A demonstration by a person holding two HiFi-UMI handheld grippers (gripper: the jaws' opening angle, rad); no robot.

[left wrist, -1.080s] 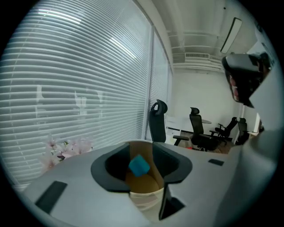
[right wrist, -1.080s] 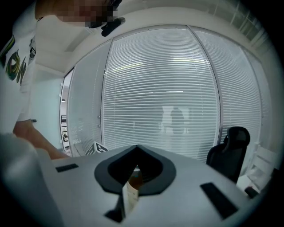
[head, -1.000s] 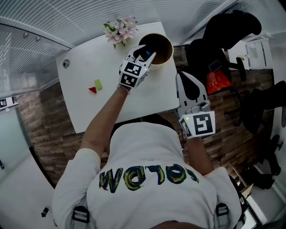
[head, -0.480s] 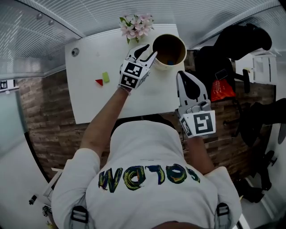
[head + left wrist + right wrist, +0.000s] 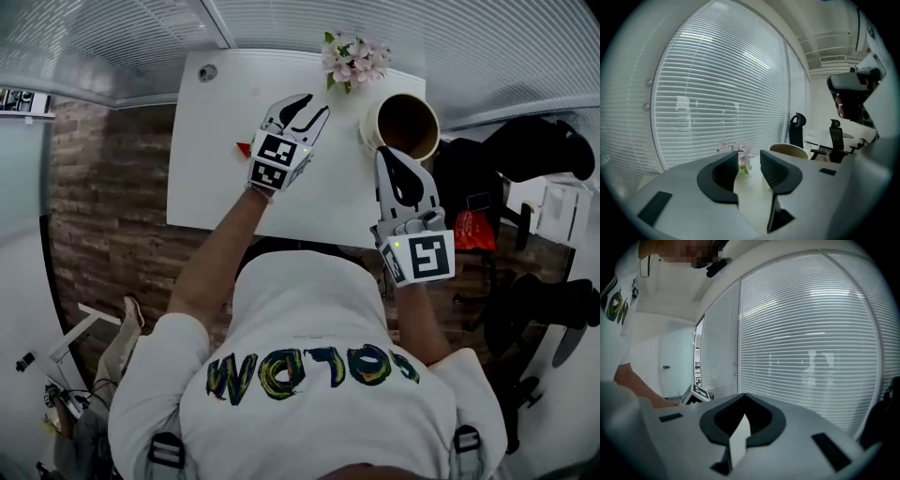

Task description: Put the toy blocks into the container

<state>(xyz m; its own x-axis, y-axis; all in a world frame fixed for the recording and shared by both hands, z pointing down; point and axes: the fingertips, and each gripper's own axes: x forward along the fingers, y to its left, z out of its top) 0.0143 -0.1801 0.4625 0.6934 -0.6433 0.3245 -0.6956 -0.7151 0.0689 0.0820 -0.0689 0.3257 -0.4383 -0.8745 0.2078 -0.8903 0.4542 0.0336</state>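
One red block (image 5: 244, 148) lies on the table (image 5: 202, 178), left of the cup (image 5: 405, 125) — not in yet. The left gripper (image 5: 317, 103), between them, is spread and empty; its jaws have just been closing a bit. The right gripper (image 5: 388, 155), beside the cup, is pressed together — empty.

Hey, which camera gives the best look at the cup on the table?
The head view: it looks down into the cup, beside the flowers. The left gripper view shows only its rim, side-on. The right gripper view misses it.
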